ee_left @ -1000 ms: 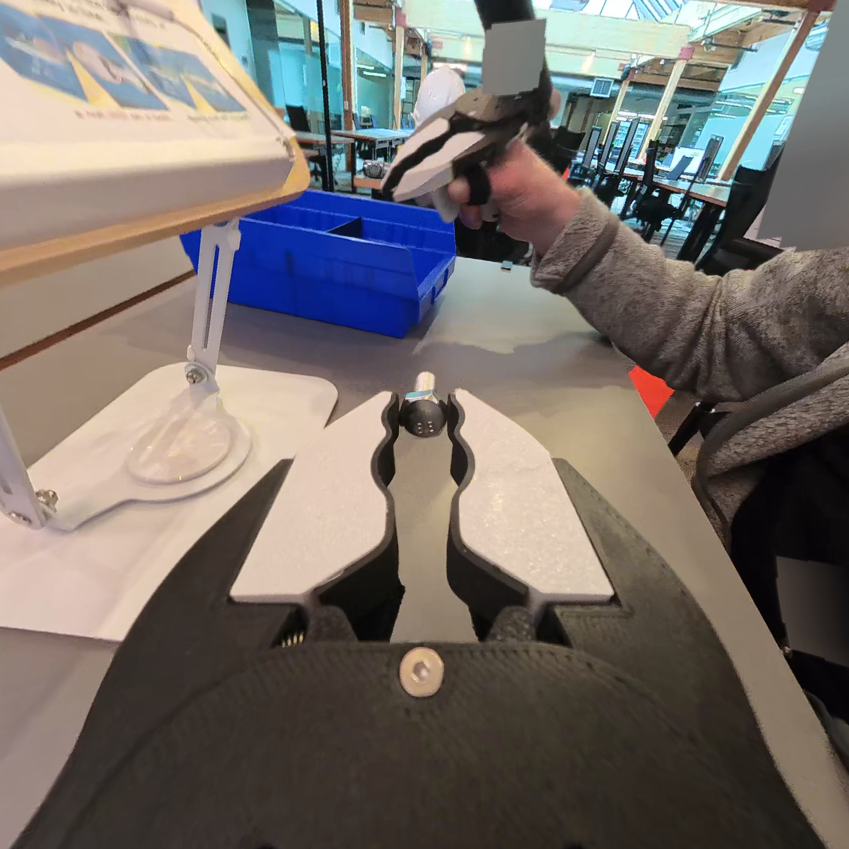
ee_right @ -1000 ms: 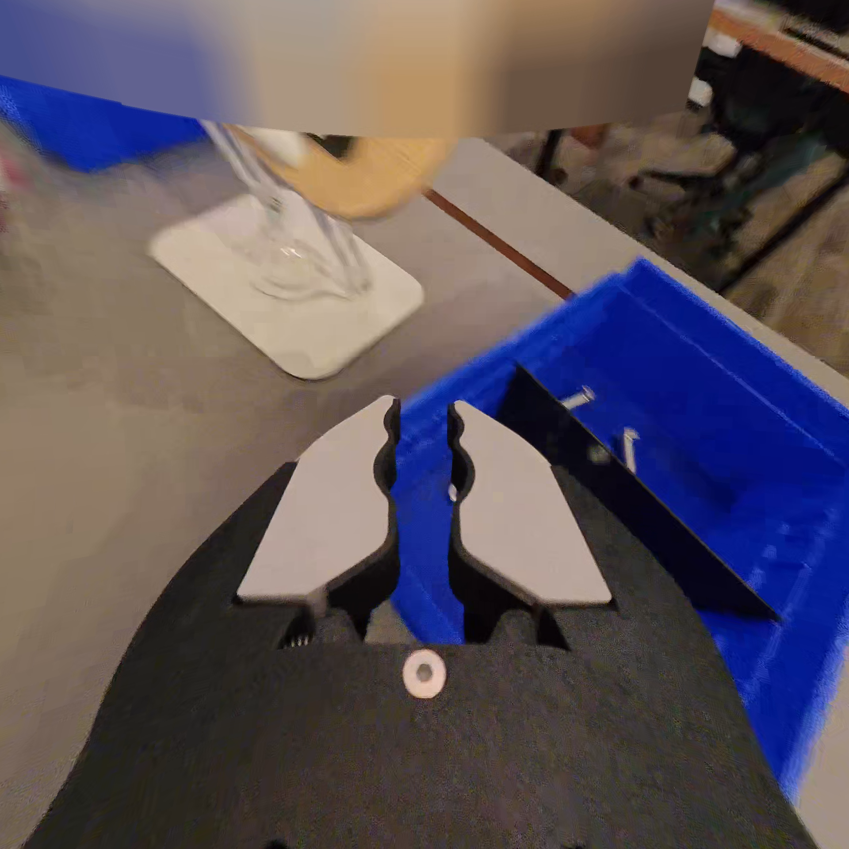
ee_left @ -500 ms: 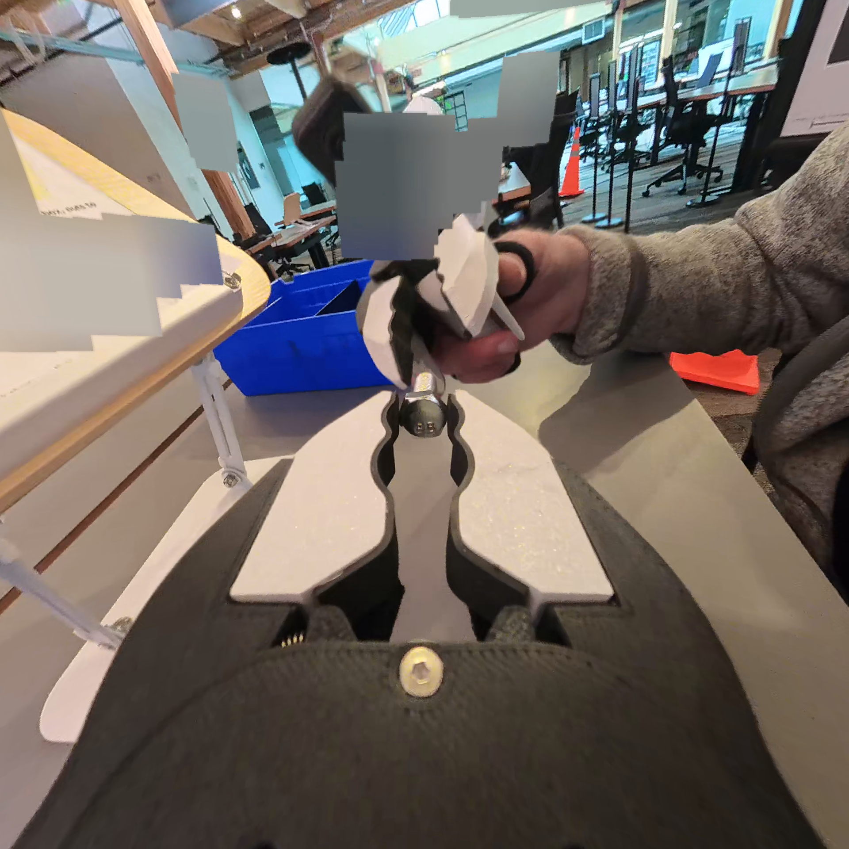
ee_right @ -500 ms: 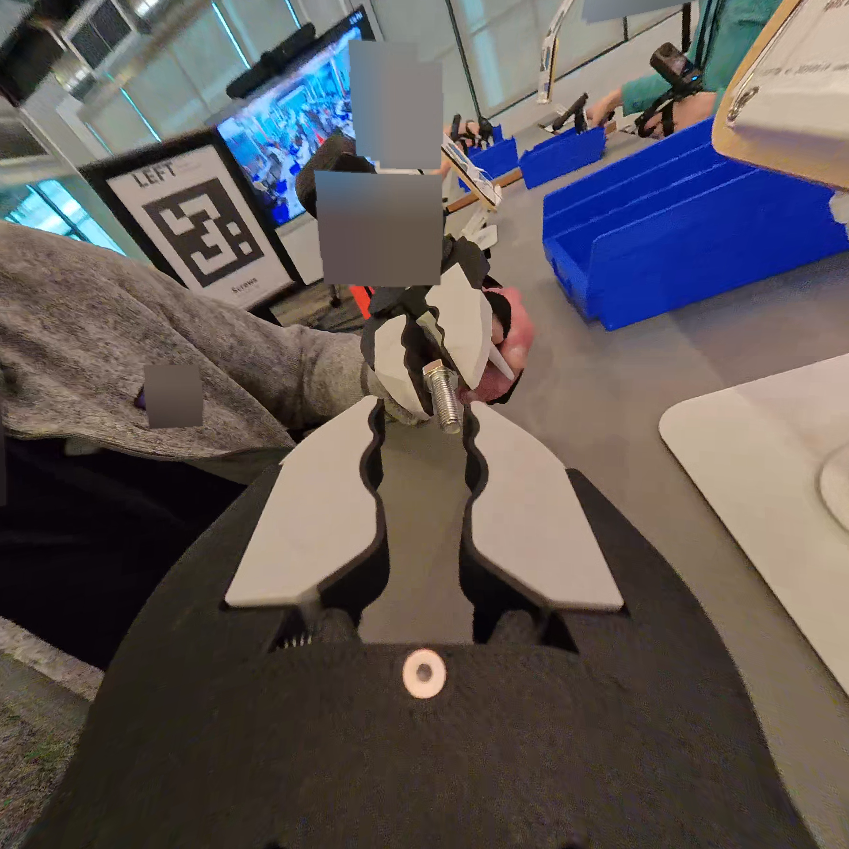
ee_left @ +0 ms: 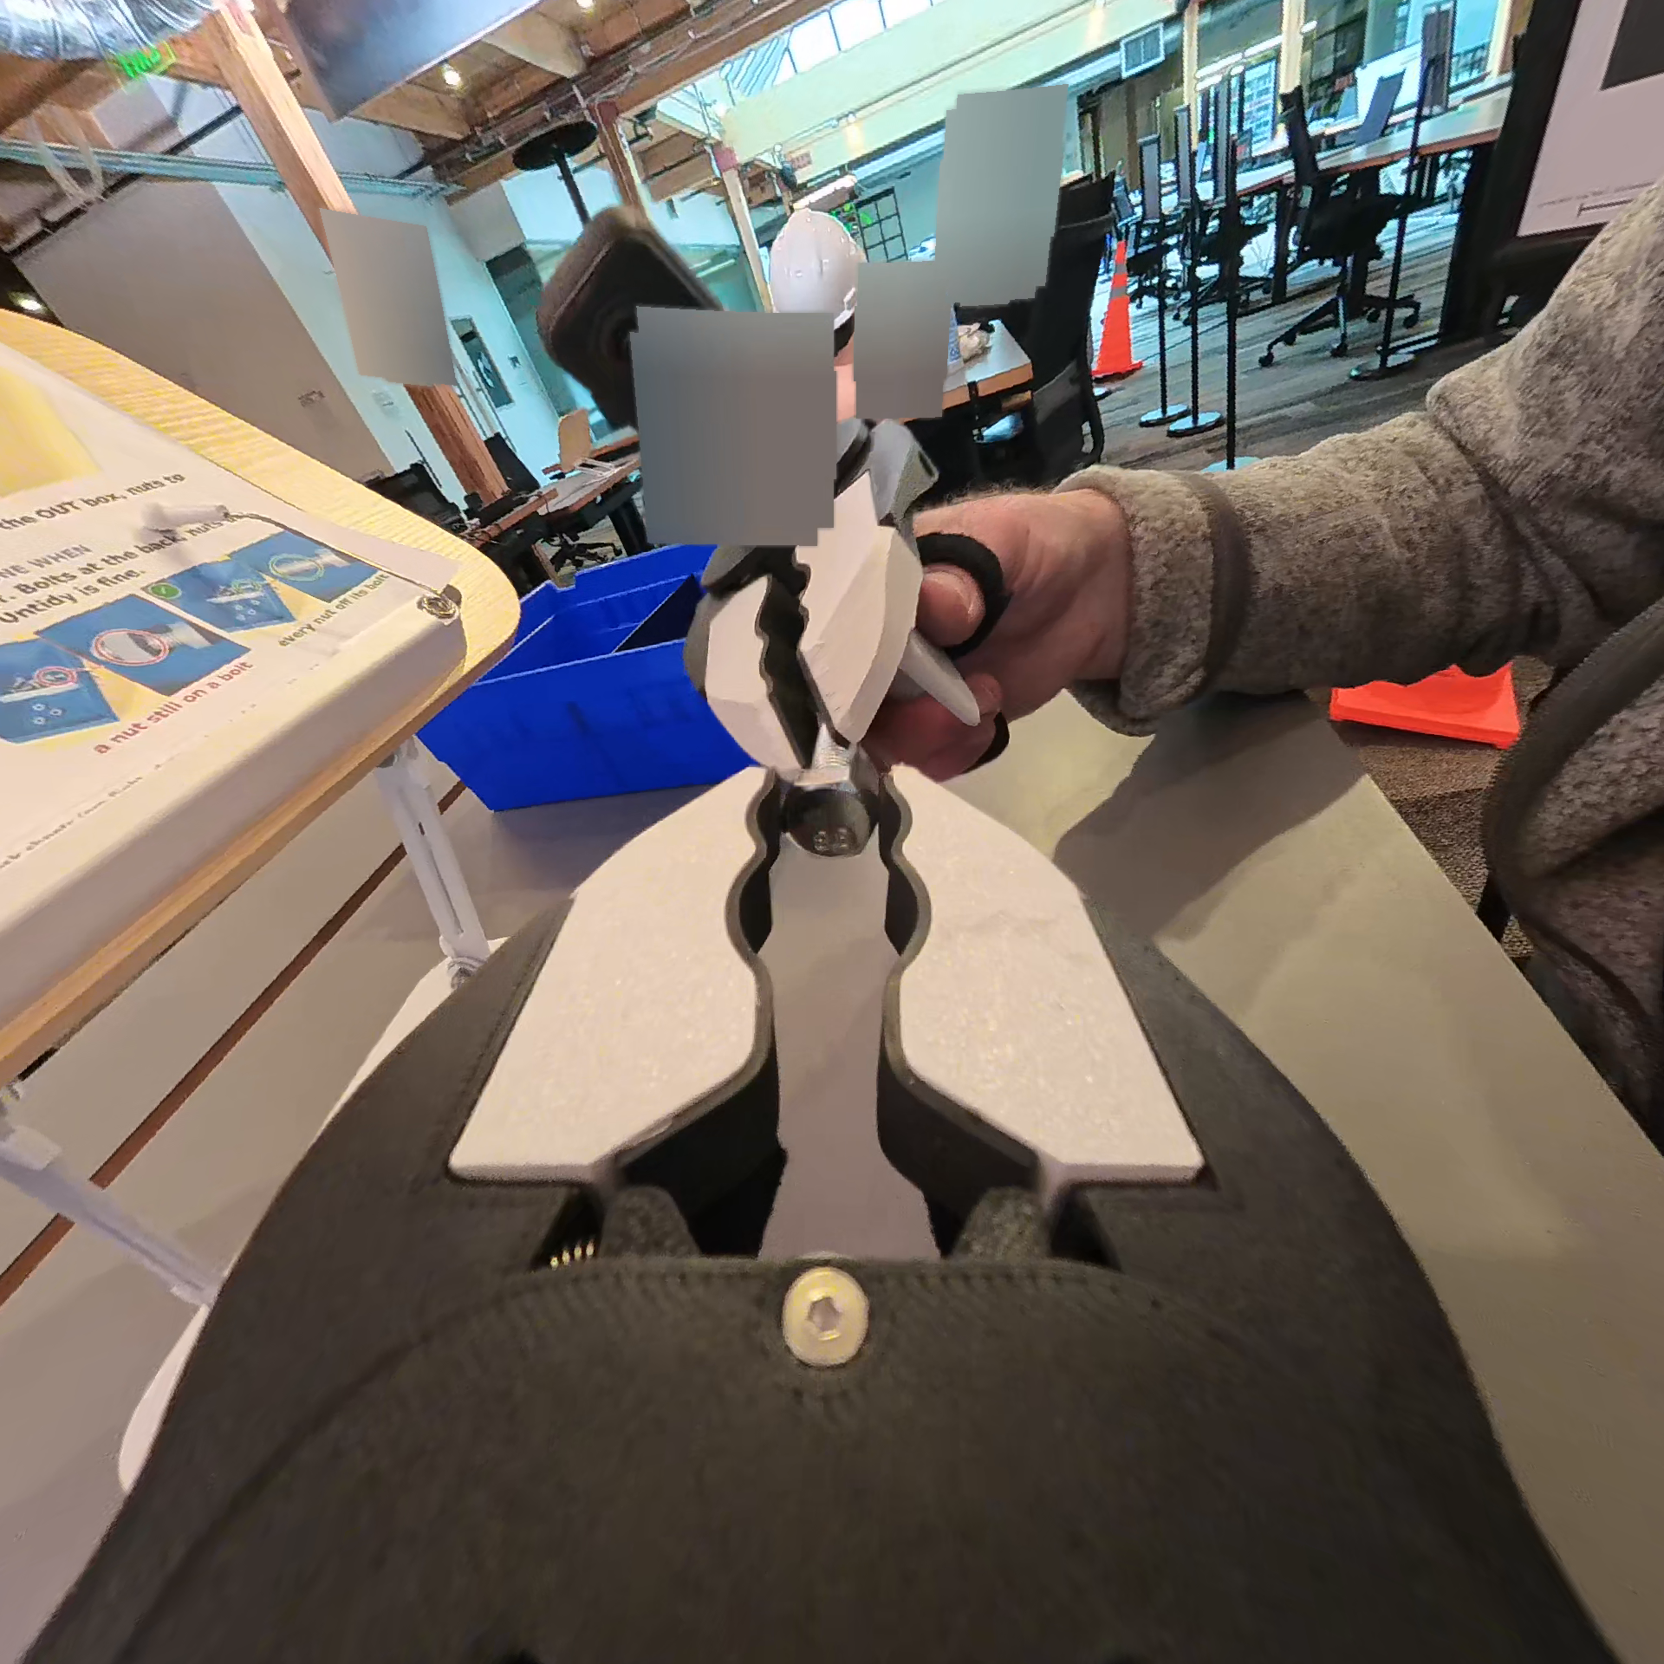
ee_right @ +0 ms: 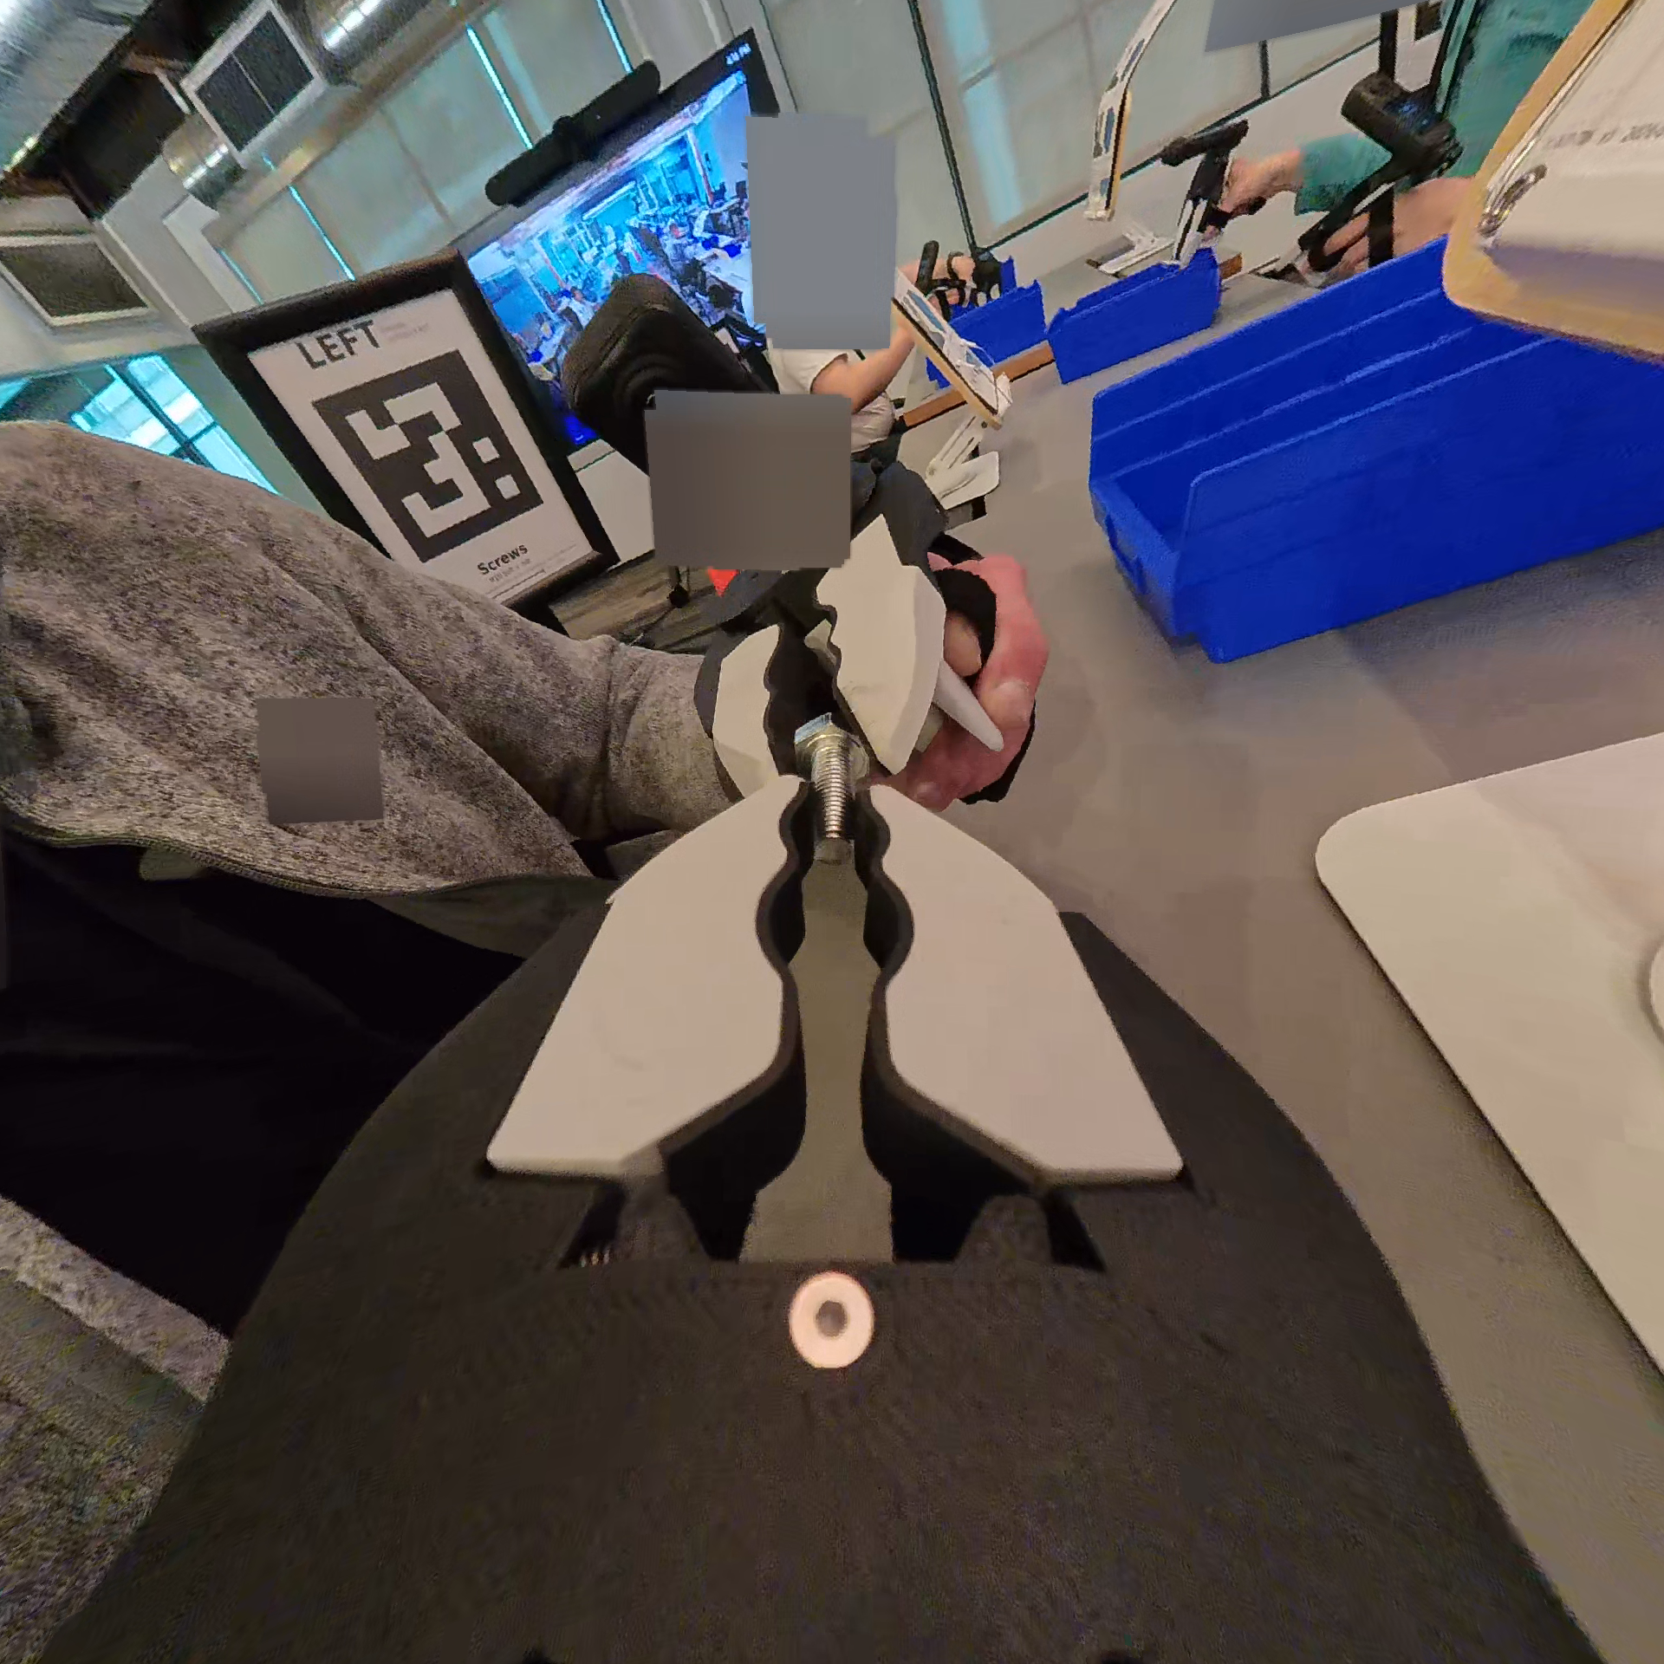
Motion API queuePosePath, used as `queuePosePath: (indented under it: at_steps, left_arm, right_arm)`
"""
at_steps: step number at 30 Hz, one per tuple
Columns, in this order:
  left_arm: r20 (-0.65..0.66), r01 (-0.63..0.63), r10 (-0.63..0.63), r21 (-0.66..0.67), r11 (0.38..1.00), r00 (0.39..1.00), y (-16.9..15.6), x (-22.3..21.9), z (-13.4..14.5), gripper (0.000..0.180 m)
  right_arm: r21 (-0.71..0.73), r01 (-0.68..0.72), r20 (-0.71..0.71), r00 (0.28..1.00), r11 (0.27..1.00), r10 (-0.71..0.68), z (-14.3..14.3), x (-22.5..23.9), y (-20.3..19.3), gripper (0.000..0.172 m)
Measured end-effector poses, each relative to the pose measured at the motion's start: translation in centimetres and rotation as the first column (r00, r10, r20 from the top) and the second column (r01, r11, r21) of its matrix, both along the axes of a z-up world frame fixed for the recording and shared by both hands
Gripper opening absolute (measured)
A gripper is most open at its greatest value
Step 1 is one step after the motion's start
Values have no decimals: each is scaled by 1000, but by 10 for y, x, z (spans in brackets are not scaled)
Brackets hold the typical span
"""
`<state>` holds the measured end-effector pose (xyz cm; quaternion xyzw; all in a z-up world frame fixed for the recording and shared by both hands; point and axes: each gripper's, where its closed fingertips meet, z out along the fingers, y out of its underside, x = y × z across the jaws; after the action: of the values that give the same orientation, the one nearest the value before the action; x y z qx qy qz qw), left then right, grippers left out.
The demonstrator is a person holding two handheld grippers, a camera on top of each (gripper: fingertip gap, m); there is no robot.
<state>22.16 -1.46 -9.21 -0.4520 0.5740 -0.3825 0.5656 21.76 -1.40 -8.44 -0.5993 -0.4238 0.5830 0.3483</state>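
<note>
Left wrist view: blue bin [ee_left: 576, 711] behind bolt [ee_left: 828, 810].

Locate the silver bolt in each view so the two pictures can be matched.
Left wrist view: the silver bolt sits just above centre, its hex head facing the camera between the left claw's tips.
Right wrist view: the bolt sits just above centre, its threaded shank pointing at the camera between the right claw's tips.
Shared landmark: the blue bin on the grey table.

Blue bin [ee_left: 576, 711], orange cone [ee_left: 1116, 315]
</note>
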Motion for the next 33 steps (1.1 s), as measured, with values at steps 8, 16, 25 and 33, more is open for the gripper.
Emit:
queuePosePath:
  at_steps: [8, 16, 25, 33]
  left_arm:
    - [24, -25, 26, -51, 998, 999, 10, -4, 0, 36]
    - [-19, -65, 63, -118, 991, 998, 22, -4, -15, 0]
    - [-44, -89, 84, -137, 987, 996, 28, 3, -22, 0]
    - [-53, -99, 91, -172, 980, 994, 36, 1, -27, 0]
  right_arm:
    - [116, 99, -15, 995, 988, -98, 25, 28, 6, 8]
    - [473, 594, 188, 653, 650, -734, 63, 210, 113, 8]
    - [463, 609, 626, 290, 644, -724, -30, 321, 228, 9]
    - [382, 598, 789, 186, 704, -586, -93, 341, 269, 10]
